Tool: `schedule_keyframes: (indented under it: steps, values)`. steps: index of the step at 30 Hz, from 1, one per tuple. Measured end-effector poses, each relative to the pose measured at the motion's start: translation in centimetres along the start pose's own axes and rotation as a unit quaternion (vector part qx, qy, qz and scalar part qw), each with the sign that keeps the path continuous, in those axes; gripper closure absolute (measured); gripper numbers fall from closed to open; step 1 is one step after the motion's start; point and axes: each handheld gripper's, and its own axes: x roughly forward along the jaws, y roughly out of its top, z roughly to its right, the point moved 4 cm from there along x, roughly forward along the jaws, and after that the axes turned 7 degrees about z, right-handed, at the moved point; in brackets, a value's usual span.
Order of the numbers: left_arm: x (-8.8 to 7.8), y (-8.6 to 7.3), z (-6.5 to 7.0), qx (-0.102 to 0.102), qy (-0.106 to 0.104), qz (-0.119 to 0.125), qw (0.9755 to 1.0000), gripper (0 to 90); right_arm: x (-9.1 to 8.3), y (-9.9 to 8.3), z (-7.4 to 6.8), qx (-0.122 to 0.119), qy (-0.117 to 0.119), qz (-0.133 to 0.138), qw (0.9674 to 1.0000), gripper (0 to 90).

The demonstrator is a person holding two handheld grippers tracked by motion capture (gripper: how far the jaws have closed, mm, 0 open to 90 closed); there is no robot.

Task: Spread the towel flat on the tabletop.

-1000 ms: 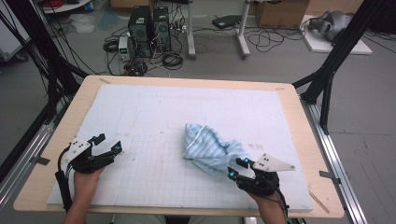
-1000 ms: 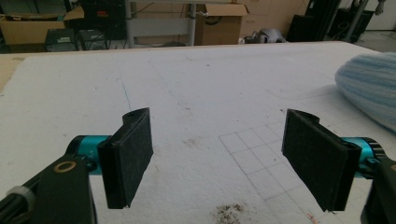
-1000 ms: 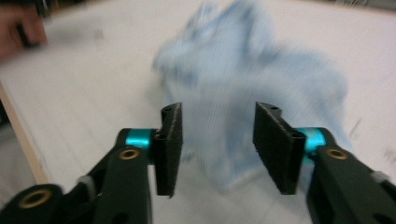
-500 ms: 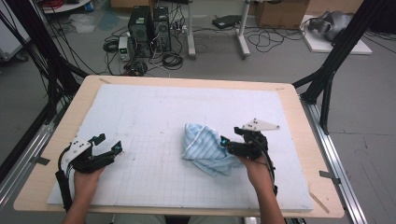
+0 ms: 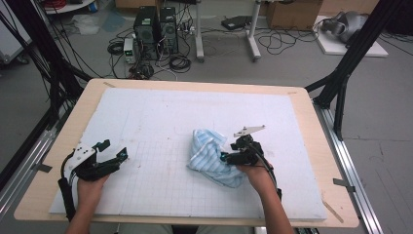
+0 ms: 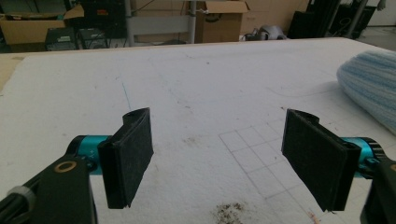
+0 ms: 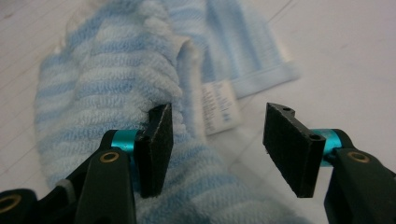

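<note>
Towel [image 5: 212,156] on mat [image 5: 160,117] (right of centre).

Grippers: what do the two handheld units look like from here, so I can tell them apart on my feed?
Both have black bodies, teal collars behind flat black padded fingers and brass-coloured rivets. The left gripper carries a white plate with dark dots, the right gripper a grey three-cornered plate. A black cable trails from each. No sleeves show.

Even, soft light from overhead fell on the white mat [image 5: 195,122] covering the desk, bright without glare, and shadows under the hands were faint. The high view was slightly soft and grainy. In the right gripper view the near fingers [image 7: 156,140] and striped towel [image 7: 102,84] were blurred; its far mat washed out pale.
</note>
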Motion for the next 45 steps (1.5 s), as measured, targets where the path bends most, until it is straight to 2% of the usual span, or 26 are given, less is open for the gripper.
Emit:
schedule_keyframes:
  steps: [1, 2, 3, 4, 5, 6, 7, 11, 14, 17, 20, 23, 25, 27, 28, 31, 32, 33, 34, 38, 40, 41, 42, 43, 44, 45]
  values:
    - [0.0, 0.0, 0.0, 0.000, 0.000, 0.000, 1.0000, 24.9, 0.3, -0.2, -0.3, 0.001, 0.009, -0.006, 0.9999, 41.7]
    - [0.0, 0.0, 0.0, 0.000, 0.000, 0.000, 1.0000, 25.0, 0.6, -0.4, -0.8, -0.008, 0.030, -0.016, 0.9994, 47.1]
    - [0.0, 0.0, 0.0, 0.000, 0.000, 0.000, 1.0000, 25.0, 0.6, -0.4, -0.8, -0.008, 0.030, -0.016, 0.9994, 47.1]
    - [0.0, 0.0, 0.0, 0.000, 0.000, 0.000, 1.0000, 25.0, 0.7, -0.4, -1.0, -0.008, 0.035, -0.017, 0.9992, 52.6]
    - [0.0, 0.0, 0.0, 0.000, 0.000, -0.001, 1.0000, 25.0, 0.7, -0.3, -1.2, -0.012, 0.052, -0.019, 0.9984, 67.5]
    - [0.0, 0.0, 0.0, 0.001, 0.001, -0.001, 1.0000, 25.0, 0.7, -0.3, -1.2, -0.012, 0.052, -0.019, 0.9984, 67.5]
    - [0.0, 0.0, 0.0, 0.000, 0.001, -0.001, 1.0000, 25.0, 0.6, -0.4, -1.4, -0.021, 0.060, -0.024, 0.9977, 76.9]
    - [0.0, 0.0, 0.0, 0.000, 0.001, -0.002, 1.0000, 25.0, 0.3, -0.3, -1.5, -0.039, 0.057, -0.019, 0.9974, 82.6]
    - [0.0, 0.0, 0.0, 0.001, 0.001, -0.002, 1.0000, 25.0, -0.2, 0.1, -1.7, -0.068, 0.035, 0.003, 0.9970, 84.4]
    - [0.0, 0.0, 0.0, 0.000, 0.001, -0.002, 1.0000, 25.0, -0.8, 0.7, -1.5, -0.081, 0.002, 0.022, 0.9965, 84.4]
    - [0.0, 0.0, 0.0, 0.002, 0.001, -0.003, 1.0000, 25.0, -1.6, 1.6, -0.9, -0.082, -0.040, 0.046, 0.9948, 84.4]
    - [0.1, 0.0, 0.0, 0.001, 0.001, -0.003, 1.0000, 25.0, -2.7, 2.7, 0.1, -0.080, -0.085, 0.073, 0.9905, 84.4]
    - [0.0, 0.0, 0.0, 0.001, 0.000, -0.005, 1.0000, 25.0, -3.0, 3.0, 0.4, -0.077, -0.095, 0.081, 0.9892, 84.4]
    - [0.1, 0.0, 0.0, 0.000, 0.001, -0.004, 1.0000, 25.0, -3.6, 3.7, 1.3, -0.079, -0.129, 0.095, 0.9838, 84.6]
    - [0.1, 0.0, 0.0, 0.000, 0.001, -0.004, 1.0000, 25.0, -3.6, 3.7, 1.3, -0.079, -0.129, 0.095, 0.9838, 84.6]
    - [0.1, 0.0, 0.0, 0.001, 0.000, -0.005, 1.0000, 25.0, -3.4, 4.8, 2.9, -0.072, -0.164, 0.105, 0.9783, 84.8]
    - [0.1, 0.0, 0.0, 0.000, 0.000, -0.005, 1.0000, 25.0, -3.4, 4.8, 2.9, -0.072, -0.164, 0.105, 0.9783, 84.8]
    - [0.1, 0.0, 0.1, 0.000, 0.000, -0.005, 1.0000, 25.0, -3.2, 5.1, 3.3, -0.072, -0.173, 0.107, 0.9765, 84.8]
    - [0.1, 0.0, 0.0, 0.002, 0.000, -0.007, 1.0000, 25.0, -2.8, 5.8, 4.3, -0.067, -0.196, 0.110, 0.9721, 84.9]
    - [0.2, 0.0, 0.1, 0.003, 0.001, -0.009, 1.0000, 25.2, -2.3, 7.2, 6.2, -0.052, -0.234, 0.121, 0.9632, 84.9]
    - [0.2, 0.0, 0.1, 0.005, 0.001, -0.010, 0.9999, 25.4, -2.1, 7.9, 7.0, -0.042, -0.259, 0.133, 0.9558, 84.8]
    - [0.2, 0.0, 0.1, 0.005, 0.001, -0.010, 0.9999, 25.4, -2.1, 7.9, 7.0, -0.042, -0.259, 0.133, 0.9558, 84.8]
    - [0.2, 0.0, 0.1, 0.005, 0.001, -0.009, 0.9999, 25.4, -2.1, 8.2, 7.5, -0.035, -0.275, 0.144, 0.9499, 84.8]
    - [0.2, 0.0, 0.1, 0.007, 0.001, -0.012, 0.9999, 25.5, -2.5, 8.7, 8.4, -0.011, -0.310, 0.170, 0.9355, 84.6]
    - [0.2, 0.0, 0.1, 0.007, 0.001, -0.012, 0.9999, 25.5, -2.5, 8.8, 8.8, 0.002, -0.321, 0.176, 0.9306, 84.5]
    - [0.3, 0.0, 0.2, 0.008, 0.001, -0.014, 0.9999, 25.5, -2.5, 8.9, 9.2, 0.015, -0.325, 0.173, 0.9298, 84.3]
